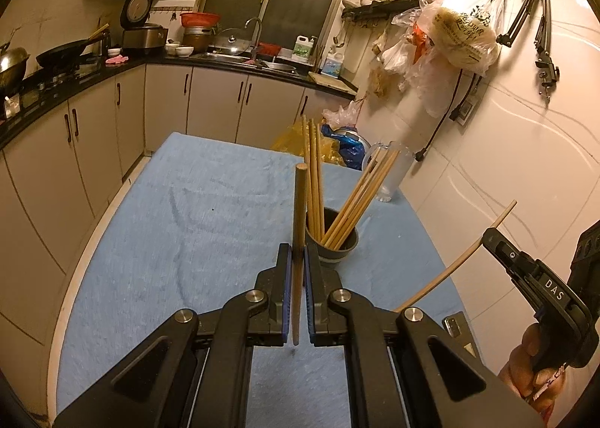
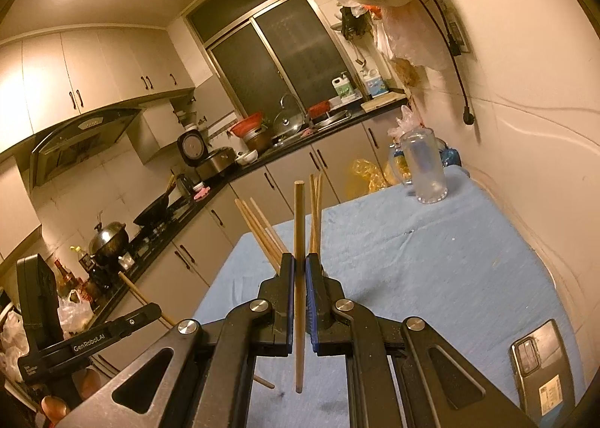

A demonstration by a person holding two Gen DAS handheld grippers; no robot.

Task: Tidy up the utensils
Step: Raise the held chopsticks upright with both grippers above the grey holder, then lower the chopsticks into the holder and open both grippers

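Wooden chopstick (image 1: 299, 240) is pinched upright between the pads of our left gripper (image 1: 298, 259), right in front of the dark cup (image 1: 333, 244) that's stuffed with more chopsticks (image 1: 337, 199), toward the far right side of the blue tabletop (image 1: 187, 210). Our right gripper (image 2: 299, 270) is clamped on a second chopstick (image 2: 299, 278) too, held above the tabletop, with a phone (image 2: 540, 368) by the near right corner.

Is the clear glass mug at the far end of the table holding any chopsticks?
No: the right wrist view shows the glass mug empty, while the chopsticks stand in the dark cup.
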